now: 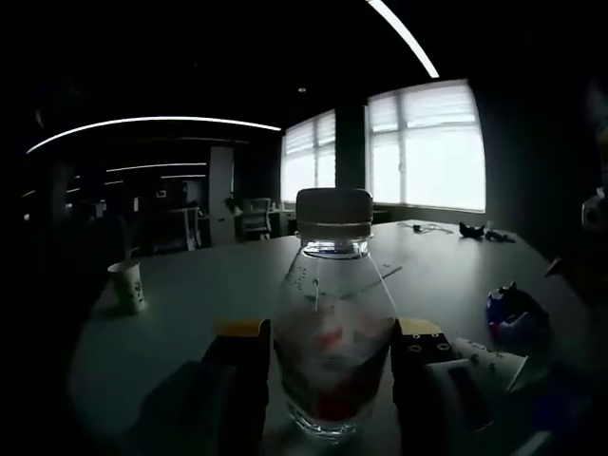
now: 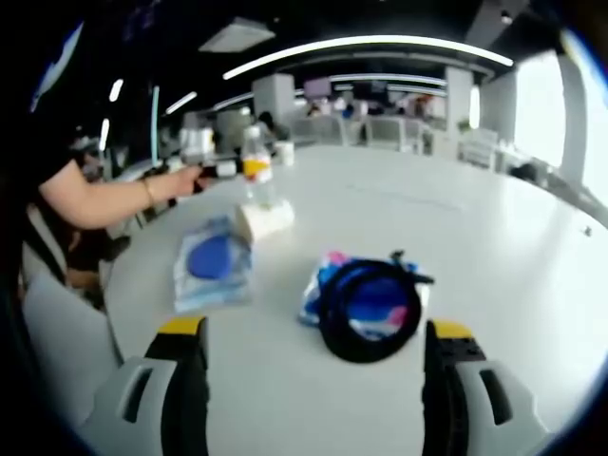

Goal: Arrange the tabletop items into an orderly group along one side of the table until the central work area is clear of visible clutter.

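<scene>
While I look along the left hand-held gripper [image 1: 328,356], I see a clear bottle [image 1: 332,323] with a pale cap standing upright on the table [image 1: 190,304] between its two yellow-tipped jaws; the jaws sit close on either side of the bottle's lower body, but the picture is too dark for me to tell whether they actually press on it. Some reddish content or label shows through the lower part of the bottle. Far to the left on the table stands a paper cup [image 1: 127,285], well apart from the bottle, and near on the right another paper cup [image 1: 489,359] lies on its side just beside the right jaw. Further right sits a small blue object [image 1: 513,313] that I cannot identify. Looking along the right hand-held gripper [image 2: 313,380], I find its jaws spread wide with nothing between them but the white table [image 2: 494,228]. Just beyond the jaws lies a coil of black cable [image 2: 366,309] resting on a colourful blue and pink packet [image 2: 328,275]. To the left of that lies a clear packet with a blue disc [image 2: 214,261], and beyond it a small white box [image 2: 266,218]. Far off to the left, the person's arm [image 2: 104,201] reaches in, and an upright bottle with an orange label [image 2: 255,166] stands just right of their hand.
</scene>
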`<state>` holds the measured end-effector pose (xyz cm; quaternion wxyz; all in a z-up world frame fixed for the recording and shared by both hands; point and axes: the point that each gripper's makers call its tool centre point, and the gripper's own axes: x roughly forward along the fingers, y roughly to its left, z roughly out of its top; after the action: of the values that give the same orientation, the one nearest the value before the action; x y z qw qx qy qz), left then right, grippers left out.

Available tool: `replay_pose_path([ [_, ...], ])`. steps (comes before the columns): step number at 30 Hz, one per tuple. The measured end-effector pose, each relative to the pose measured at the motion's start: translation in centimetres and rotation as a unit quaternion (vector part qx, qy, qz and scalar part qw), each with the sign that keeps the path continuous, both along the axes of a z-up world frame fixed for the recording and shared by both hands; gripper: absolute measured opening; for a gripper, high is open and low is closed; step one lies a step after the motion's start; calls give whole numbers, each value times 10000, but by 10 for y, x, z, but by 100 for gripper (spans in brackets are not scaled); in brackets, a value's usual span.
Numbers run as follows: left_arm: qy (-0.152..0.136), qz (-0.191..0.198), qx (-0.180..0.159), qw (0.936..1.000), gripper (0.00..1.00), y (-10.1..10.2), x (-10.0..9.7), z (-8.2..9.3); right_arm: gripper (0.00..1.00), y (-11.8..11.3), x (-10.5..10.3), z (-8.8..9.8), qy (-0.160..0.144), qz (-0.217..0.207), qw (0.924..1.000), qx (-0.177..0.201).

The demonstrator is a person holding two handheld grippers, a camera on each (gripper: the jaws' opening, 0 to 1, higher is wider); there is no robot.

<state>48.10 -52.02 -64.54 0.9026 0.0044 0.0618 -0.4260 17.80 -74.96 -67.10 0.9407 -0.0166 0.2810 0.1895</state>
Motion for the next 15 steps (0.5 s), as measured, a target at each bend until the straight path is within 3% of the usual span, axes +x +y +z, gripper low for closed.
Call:
replay_pose_path([
  [1, -38, 83, -114, 9999, 63, 2, 2, 5, 91, 0, 0, 1, -15, 3, 10000, 5],
  [7, -57, 244, -208, 9995, 80, 8, -6, 20, 91, 2, 7, 11, -200, 33, 9998, 50],
  [15, -2, 143, -172, 9998, 89, 8, -37, 27, 91, 6, 9, 17, -289, 108, 9995, 112],
])
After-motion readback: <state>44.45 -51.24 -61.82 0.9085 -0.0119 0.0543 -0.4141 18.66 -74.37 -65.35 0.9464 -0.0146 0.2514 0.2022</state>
